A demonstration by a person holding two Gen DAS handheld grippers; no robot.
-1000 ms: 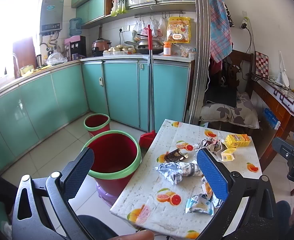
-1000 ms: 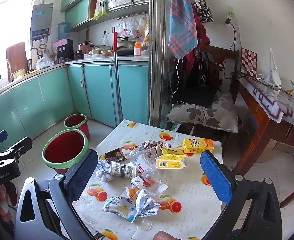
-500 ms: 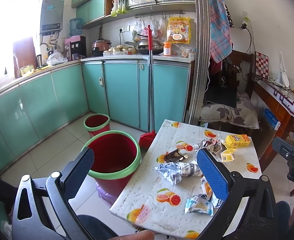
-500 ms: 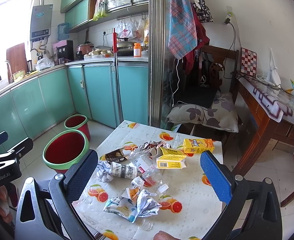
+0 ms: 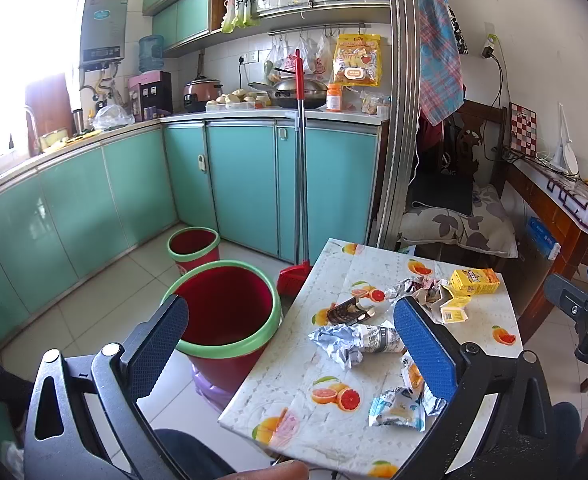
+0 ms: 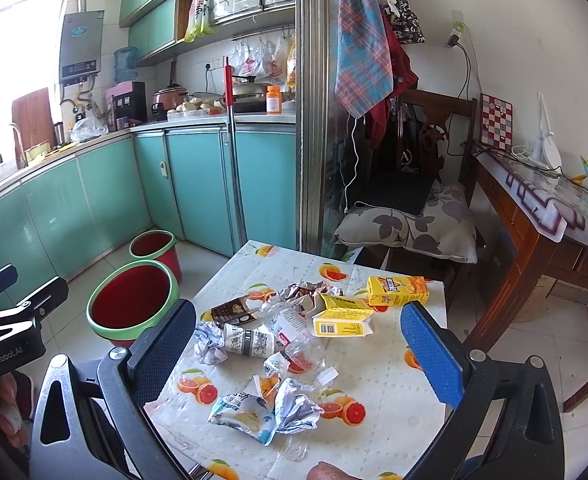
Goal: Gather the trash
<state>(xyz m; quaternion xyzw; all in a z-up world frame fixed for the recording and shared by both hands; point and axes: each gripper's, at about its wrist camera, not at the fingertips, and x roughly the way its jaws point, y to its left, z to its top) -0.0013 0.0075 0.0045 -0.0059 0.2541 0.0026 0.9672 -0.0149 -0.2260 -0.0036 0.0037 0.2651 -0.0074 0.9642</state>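
The trash sits in a loose pile in the middle of the tabletop (image 6: 378, 432), which has orange-fruit pictures on it. A paper cup (image 6: 250, 341) lies on its side, its long way running left to right, open end to the left. A clear bottle (image 6: 294, 332) lies flat beside it, cap (image 6: 326, 377) toward the near edge. Two yellow boxes (image 6: 398, 290) lie flat near the far right corner. There are three shiny crumpled wrappers: one (image 6: 210, 346) by the cup, one (image 6: 306, 292) farther back, one (image 6: 298, 410) close by. A blue-and-white bag (image 6: 242, 412) touches the near wrapper. A small dark packet (image 6: 232, 312) lies behind the cup.

Two red bins stand on the floor left of the tabletop, the big bin (image 5: 226, 312) near, the small bin (image 5: 194, 244) behind it.

The left claw (image 5: 290, 340) is spread wide and empty. The right claw (image 6: 298, 348) is spread wide and empty too.
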